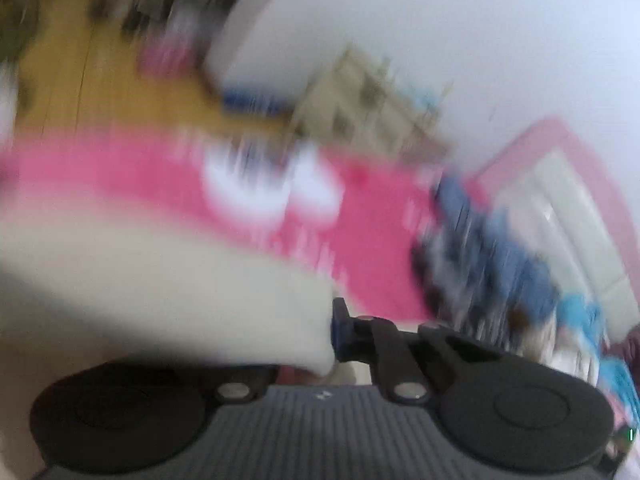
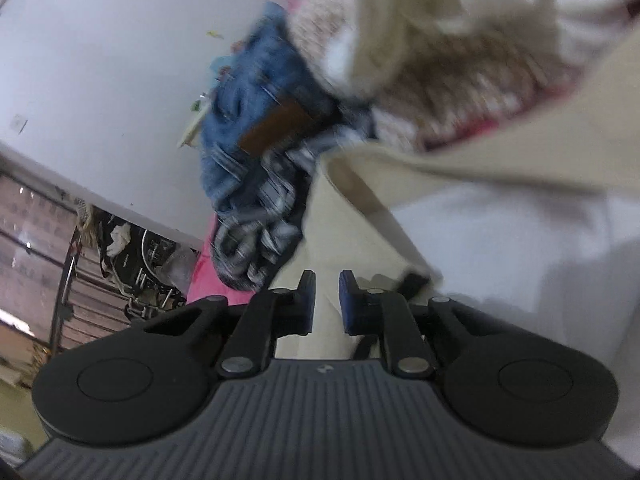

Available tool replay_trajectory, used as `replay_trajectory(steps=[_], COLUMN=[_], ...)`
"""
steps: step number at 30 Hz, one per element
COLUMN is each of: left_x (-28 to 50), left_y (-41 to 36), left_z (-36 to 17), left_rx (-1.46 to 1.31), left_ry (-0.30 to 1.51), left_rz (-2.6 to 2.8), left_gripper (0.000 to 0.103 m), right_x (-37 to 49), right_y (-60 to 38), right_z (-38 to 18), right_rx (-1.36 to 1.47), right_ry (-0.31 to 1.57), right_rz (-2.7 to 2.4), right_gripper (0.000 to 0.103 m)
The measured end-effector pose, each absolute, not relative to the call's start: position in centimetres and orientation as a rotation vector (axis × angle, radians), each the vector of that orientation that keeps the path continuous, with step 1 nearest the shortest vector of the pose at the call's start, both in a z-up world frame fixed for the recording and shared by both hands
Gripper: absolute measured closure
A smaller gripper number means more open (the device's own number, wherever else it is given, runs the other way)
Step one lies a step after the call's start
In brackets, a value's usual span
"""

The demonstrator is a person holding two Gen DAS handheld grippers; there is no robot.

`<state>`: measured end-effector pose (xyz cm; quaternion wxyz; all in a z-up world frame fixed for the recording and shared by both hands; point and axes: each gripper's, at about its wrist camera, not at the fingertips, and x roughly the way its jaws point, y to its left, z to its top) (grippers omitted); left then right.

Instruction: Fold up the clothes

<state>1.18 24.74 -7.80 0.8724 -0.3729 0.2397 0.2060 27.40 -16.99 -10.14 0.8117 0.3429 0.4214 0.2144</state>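
Left wrist view, heavily smeared: the left gripper [image 1: 334,330] has its jaws drawn together on a fold of the cream garment [image 1: 160,280], which spreads away to the left of the fingers and hides one of them; only the right-hand blue pad [image 1: 338,330] shows against the fabric edge. Beyond the cloth lies a pink bedspread [image 1: 360,240] with a white printed motif, and at its far side a heap of clothes topped by blue denim [image 1: 500,256]. A wooden floor [image 1: 100,80] and a pale wall [image 1: 440,20] fill the background.

Right wrist view: the right gripper [image 2: 326,300] has its two blue pads [image 2: 306,304] standing close together with a strip of the same cream garment [image 2: 480,152] running up between them; whether the pads actually press the cloth cannot be told from the picture, though the jaws stand nearly closed. The garment rises from the fingers and drapes across the upper right. To its left sit folded jeans [image 2: 248,120] with a brown leather patch, above a dark plaid garment [image 2: 260,232]. A metal rack [image 2: 120,260] stands at lower left.
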Motion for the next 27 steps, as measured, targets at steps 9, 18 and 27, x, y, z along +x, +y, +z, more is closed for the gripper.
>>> replay_trajectory(steps=[9,18,27], left_x=[9.6,3.2,-4.6], left_y=[32.3,31.4,24.7], left_z=[-10.9,-4.5,7.1], left_rx=[-0.765,-0.848,-0.615], left_ry=[0.817,0.667,0.615], left_rz=[0.636,0.396,-0.011], left_gripper=[0.069,0.041,0.027], right_x=[28.0,28.1,29.0], right_y=[-16.8,-16.9,-12.6], right_z=[-9.6,-12.2,-13.4], right_rx=[0.706,0.668,0.501], right_ry=[0.896,0.979,1.023], right_rz=[0.488,0.444,0.559], right_gripper=[0.086,0.045,0.066])
